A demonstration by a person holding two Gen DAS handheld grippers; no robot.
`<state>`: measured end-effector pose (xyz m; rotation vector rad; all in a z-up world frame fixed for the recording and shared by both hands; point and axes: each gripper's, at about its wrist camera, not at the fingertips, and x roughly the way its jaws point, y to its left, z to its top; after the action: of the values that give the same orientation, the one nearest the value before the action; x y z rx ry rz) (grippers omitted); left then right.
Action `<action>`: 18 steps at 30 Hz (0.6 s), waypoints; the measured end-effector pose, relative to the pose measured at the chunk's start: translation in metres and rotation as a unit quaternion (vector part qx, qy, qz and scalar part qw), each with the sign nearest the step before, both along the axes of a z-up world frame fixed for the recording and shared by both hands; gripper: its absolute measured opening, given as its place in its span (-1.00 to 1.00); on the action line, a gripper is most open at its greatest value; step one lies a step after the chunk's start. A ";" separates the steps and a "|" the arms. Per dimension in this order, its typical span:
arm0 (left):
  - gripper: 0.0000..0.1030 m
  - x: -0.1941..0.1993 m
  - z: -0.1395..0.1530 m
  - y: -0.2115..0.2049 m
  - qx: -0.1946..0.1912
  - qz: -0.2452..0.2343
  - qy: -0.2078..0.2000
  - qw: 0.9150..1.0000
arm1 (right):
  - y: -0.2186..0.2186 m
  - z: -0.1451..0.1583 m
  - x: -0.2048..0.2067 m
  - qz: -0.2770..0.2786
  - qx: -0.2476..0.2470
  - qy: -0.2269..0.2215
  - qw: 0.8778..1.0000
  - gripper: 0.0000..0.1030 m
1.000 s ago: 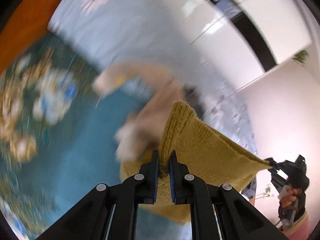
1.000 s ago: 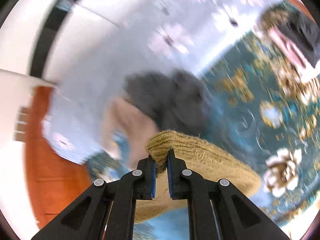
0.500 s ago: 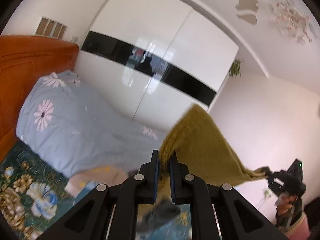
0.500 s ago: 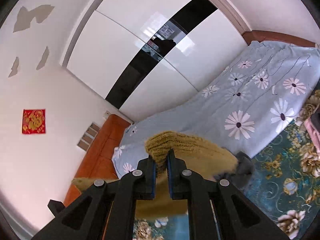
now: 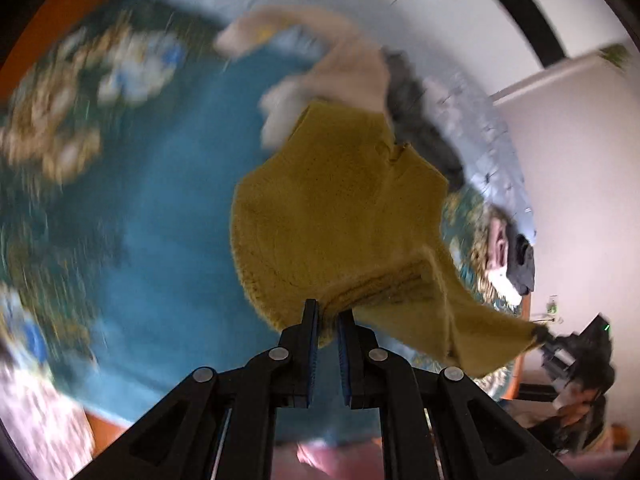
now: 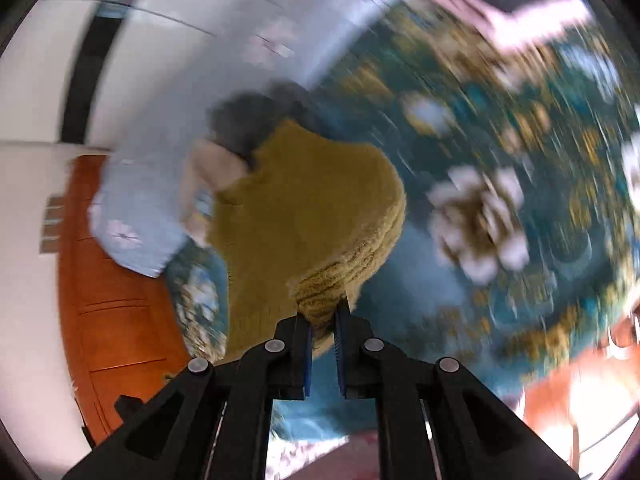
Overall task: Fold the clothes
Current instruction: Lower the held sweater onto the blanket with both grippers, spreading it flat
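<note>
A mustard-yellow knitted garment (image 5: 340, 208) hangs spread between both grippers above a teal floral bedspread (image 5: 168, 208). My left gripper (image 5: 328, 312) is shut on one ribbed edge of it. My right gripper (image 6: 323, 316) is shut on another ribbed edge (image 6: 332, 280); it also shows at the far right of the left wrist view (image 5: 552, 340), pinching the garment's corner. The garment (image 6: 304, 208) drapes away from the fingers toward the bed. Both views are motion-blurred.
A beige garment (image 5: 348, 68) and a dark grey garment (image 5: 420, 120) lie in a pile beyond the yellow one. A light blue flowered duvet (image 6: 132, 216) lies against the orange wooden headboard (image 6: 108, 300). Pink and dark folded clothes (image 6: 520, 4) sit at the bed's far side.
Both grippers swung up toward the wardrobe and ceiling half a second ago, then back down over the bed. The yellow garment flipped up and now spreads out lower over the bedspread.
</note>
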<state>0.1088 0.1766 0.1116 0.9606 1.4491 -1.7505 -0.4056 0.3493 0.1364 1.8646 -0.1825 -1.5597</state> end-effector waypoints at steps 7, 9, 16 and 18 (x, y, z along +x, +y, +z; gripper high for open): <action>-0.82 0.017 0.007 0.030 0.026 -0.029 -0.002 0.999 | 0.038 -0.004 0.005 0.006 0.042 -0.020 0.999 -0.82; -0.82 0.020 0.005 0.045 0.038 -0.046 -0.013 0.998 | 0.050 0.001 0.011 0.008 0.047 -0.024 0.999 -0.82; -0.91 0.027 0.005 0.036 0.030 -0.016 -0.015 0.999 | 0.043 0.003 0.007 0.016 0.058 -0.019 0.998 -0.82; -0.91 0.024 0.009 0.018 0.013 0.006 -0.007 1.000 | 0.024 0.001 0.003 0.031 0.056 -0.013 0.998 -0.82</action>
<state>0.1331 0.1942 0.1202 0.9735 1.4697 -1.7159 -0.4022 0.3729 0.1370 1.9592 -0.0502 -1.5309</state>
